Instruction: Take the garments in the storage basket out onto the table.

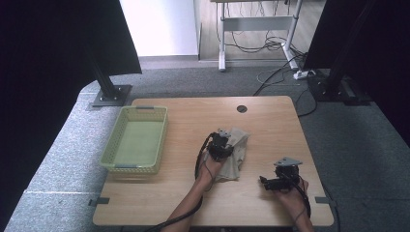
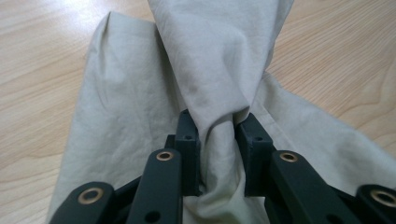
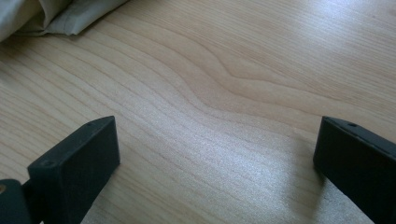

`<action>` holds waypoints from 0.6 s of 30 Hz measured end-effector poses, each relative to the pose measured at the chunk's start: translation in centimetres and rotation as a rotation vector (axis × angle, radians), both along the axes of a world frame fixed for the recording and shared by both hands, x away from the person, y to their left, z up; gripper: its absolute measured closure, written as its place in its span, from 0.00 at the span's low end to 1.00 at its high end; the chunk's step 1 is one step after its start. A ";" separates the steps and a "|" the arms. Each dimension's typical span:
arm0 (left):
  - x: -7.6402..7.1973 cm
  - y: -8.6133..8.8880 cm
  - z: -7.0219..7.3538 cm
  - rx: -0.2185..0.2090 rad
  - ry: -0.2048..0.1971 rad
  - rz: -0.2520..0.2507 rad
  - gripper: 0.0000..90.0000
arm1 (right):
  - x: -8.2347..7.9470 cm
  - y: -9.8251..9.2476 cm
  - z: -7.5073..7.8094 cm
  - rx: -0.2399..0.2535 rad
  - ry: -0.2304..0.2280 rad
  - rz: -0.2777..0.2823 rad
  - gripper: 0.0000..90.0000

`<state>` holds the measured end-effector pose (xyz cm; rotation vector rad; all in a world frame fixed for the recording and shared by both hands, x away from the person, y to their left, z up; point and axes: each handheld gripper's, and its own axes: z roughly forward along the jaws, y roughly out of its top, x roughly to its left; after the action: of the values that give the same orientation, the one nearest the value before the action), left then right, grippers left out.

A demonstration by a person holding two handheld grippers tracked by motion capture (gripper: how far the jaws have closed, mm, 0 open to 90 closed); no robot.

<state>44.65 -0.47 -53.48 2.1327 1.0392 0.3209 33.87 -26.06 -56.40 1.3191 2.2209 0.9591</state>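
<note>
On the wooden worktop (image 1: 261, 116) a beige cloth (image 1: 235, 153) is lying crumpled a little right of the middle, nearer the person's edge than the far one. The left tongs (image 1: 221, 145) are sitting over the cloth's left side, with the person's left forearm reaching in from the bottom edge of the high view. In the left gripper view the cloth (image 2: 140, 107) is spreading flat across the wood while a gathered fold of it is rising between the two black jaws; both pads are pressing against that bunched fold, so the left tongs (image 2: 216, 126) are gripping the cloth, though not pinched fully together because the fabric is filling the gap.

The right tongs (image 1: 265, 181) are resting near the front right corner of the worktop, well apart from the cloth, held in the person's right hand (image 1: 290, 193) and pointing towards the left. In the right gripper view the right tongs (image 3: 215, 140) are standing wide open with bare wood grain between the jaws, and a corner of the cloth (image 3: 42, 16) is showing at the upper left, farther off.

A pale green basket (image 1: 110, 150) is sitting on the left part of the worktop, apart from the cloth and from both tongs.
</note>
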 end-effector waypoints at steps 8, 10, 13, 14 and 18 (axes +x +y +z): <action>0.1 0.0 -0.3 -0.001 -0.006 -0.001 0.67 | 0.0 0.0 0.0 0.000 0.000 0.001 0.00; 0.1 0.0 -0.2 0.004 -0.025 0.002 0.67 | 0.0 0.0 0.0 0.000 0.000 0.001 0.00; 0.1 0.1 0.2 0.015 -0.064 -0.006 0.35 | 0.0 0.0 0.0 0.000 0.000 0.001 0.00; 0.1 0.1 0.2 0.015 -0.064 -0.006 0.32 | 0.0 0.0 0.0 0.000 0.000 0.001 0.00; -0.1 0.4 1.0 -0.010 -0.088 -0.007 0.30 | 0.0 0.0 0.0 0.000 0.000 0.001 0.00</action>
<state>44.60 -0.11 -52.48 2.0933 0.9809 0.4017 33.87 -26.06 -56.40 1.3178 2.2217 0.9592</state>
